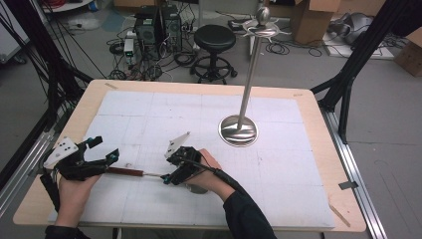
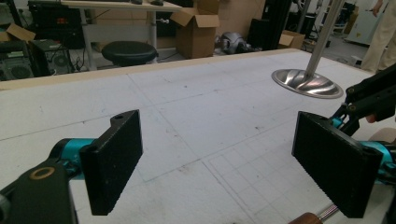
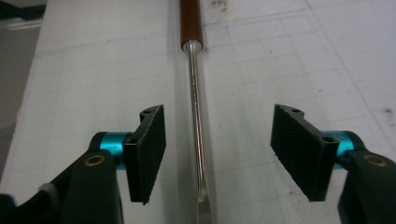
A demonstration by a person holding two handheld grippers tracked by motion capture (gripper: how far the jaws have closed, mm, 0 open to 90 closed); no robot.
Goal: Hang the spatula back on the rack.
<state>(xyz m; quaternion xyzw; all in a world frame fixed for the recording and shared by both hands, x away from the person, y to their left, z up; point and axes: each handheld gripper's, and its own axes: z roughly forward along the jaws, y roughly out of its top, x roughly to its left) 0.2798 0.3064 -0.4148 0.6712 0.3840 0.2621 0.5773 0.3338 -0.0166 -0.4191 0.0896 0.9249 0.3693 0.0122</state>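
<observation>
We see a pale wooden table (image 1: 318, 107) covered by a white gridded mat (image 1: 278, 164), with a tall polished steel stand on a round dished base (image 1: 239, 130) rising near the mat's middle. Toward the near edge lies a slim tool with a brown wooden handle and a shiny metal shaft (image 1: 130, 172) — flat on the mat between the two hands. The left gripper (image 1: 102, 148) stands wide open beside the handle end, holding nothing, and the right gripper (image 3: 217, 149) is open too — its black jaws either side of the shaft, apart from it.

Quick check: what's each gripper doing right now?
Left gripper: open, holding nothing.
Right gripper: open, jaws either side of the utensil shaft, not gripping.
</observation>
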